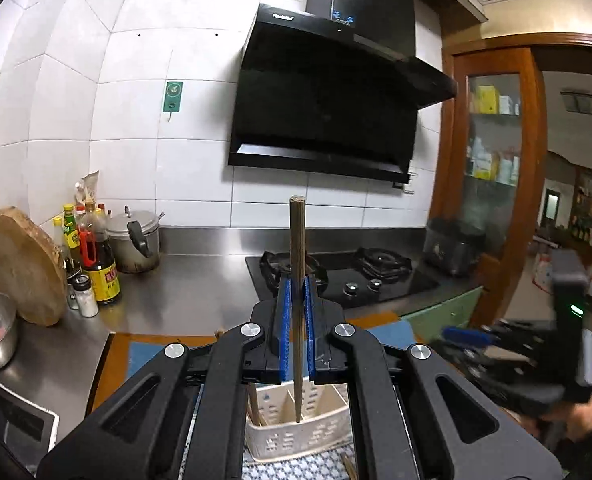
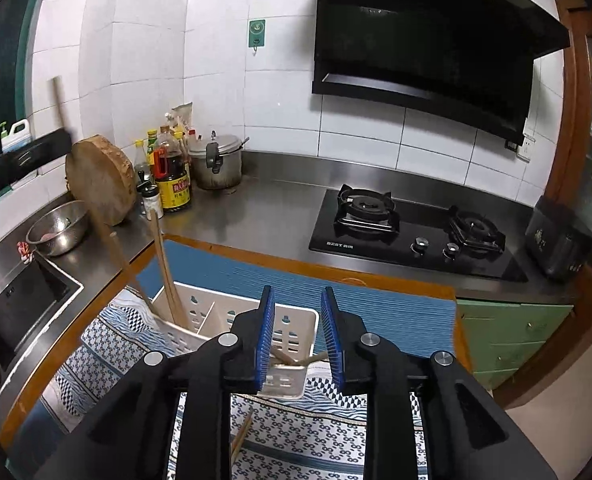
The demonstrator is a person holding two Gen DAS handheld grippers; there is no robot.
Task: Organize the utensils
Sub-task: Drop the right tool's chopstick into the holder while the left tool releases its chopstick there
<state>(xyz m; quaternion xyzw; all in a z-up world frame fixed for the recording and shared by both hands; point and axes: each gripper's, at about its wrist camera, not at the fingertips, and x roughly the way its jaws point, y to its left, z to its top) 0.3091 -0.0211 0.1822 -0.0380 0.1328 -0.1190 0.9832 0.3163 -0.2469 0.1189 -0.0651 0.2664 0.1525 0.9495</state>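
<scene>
My left gripper (image 1: 297,280) is shut on a brown chopstick (image 1: 297,248) and holds it upright, its lower tip inside the white slotted utensil holder (image 1: 296,440). My right gripper (image 2: 298,300) is open and empty above the same holder (image 2: 231,316). Two chopsticks (image 2: 165,268) lean in the holder's left compartment. More chopsticks (image 2: 291,358) lie across its near end. A loose chopstick (image 2: 241,434) lies on the patterned cloth (image 2: 296,432). The right gripper shows blurred in the left wrist view (image 1: 468,336).
A blue mat (image 2: 376,304) covers a wooden board. Behind are a gas hob (image 2: 412,228), a pressure cooker (image 2: 217,160), sauce bottles (image 2: 171,176), a round chopping block (image 2: 101,180), a steel bowl (image 2: 57,230) and a sink (image 2: 27,300). Range hood (image 2: 428,40) overhead.
</scene>
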